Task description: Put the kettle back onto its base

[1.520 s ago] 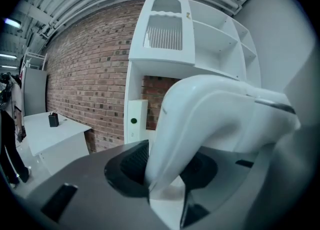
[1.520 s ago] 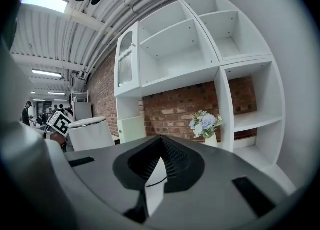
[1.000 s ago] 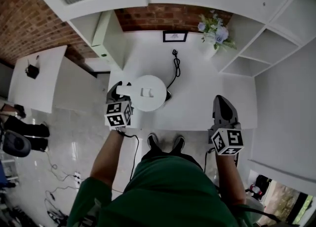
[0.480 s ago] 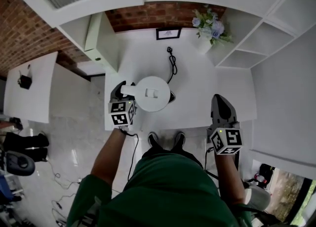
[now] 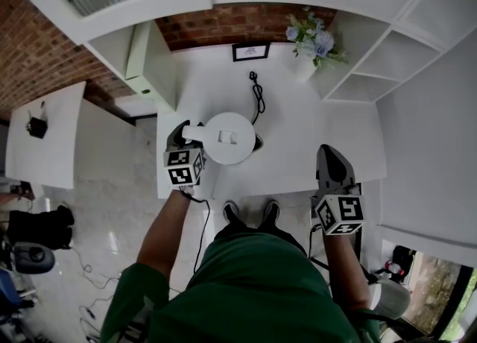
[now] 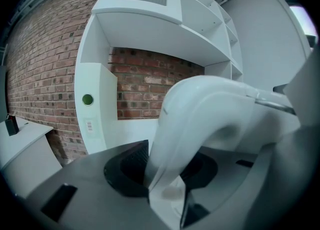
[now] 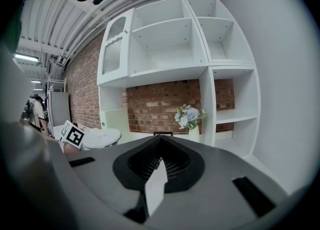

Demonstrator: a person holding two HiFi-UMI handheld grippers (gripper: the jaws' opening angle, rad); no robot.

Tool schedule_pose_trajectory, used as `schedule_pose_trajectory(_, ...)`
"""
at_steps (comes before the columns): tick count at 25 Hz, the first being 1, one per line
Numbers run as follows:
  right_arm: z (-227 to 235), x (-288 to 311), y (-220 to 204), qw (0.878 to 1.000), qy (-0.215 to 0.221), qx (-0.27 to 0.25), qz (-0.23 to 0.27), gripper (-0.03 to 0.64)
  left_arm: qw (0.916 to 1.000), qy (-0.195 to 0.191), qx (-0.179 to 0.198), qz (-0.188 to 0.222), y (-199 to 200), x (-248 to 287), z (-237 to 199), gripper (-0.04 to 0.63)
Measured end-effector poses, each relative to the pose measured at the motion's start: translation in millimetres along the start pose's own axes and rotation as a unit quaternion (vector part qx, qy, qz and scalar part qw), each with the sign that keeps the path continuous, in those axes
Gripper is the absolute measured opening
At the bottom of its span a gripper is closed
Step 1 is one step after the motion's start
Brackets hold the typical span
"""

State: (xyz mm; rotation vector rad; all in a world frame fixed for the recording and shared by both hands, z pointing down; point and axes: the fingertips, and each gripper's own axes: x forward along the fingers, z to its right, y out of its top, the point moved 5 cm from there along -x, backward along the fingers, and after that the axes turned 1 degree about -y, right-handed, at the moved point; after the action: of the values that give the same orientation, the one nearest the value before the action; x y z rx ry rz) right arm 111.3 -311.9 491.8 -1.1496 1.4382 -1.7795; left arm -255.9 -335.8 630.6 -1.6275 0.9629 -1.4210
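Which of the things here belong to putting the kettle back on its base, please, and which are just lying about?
Part of the job: kettle, its handle gripped by the left gripper; base, its dark edge showing beside the kettle; power cord.
Just lying about: vase of flowers; picture frame; right gripper, shut and empty.

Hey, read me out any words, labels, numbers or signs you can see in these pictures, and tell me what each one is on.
No text here is legible.
Print in the small frame at the back of the counter: too small to read.
Print on the sticker on the cabinet panel: blurred, unreadable.
Faces of the square-marker cube: black-and-white patterns, no letters.
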Motion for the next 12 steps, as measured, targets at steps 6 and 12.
schedule_pose_trajectory(6,3,-1,0,1.000,0.006,0.002,0.002,0.012,0.9998,0.013,0.008,-0.013,-6,-2,-4,0.156)
schedule_pose_trajectory(12,0,2,-2,1.000,0.020,0.005,0.004,0.012,0.9991,0.022,-0.027,-0.025,-19,-1,-13,0.158)
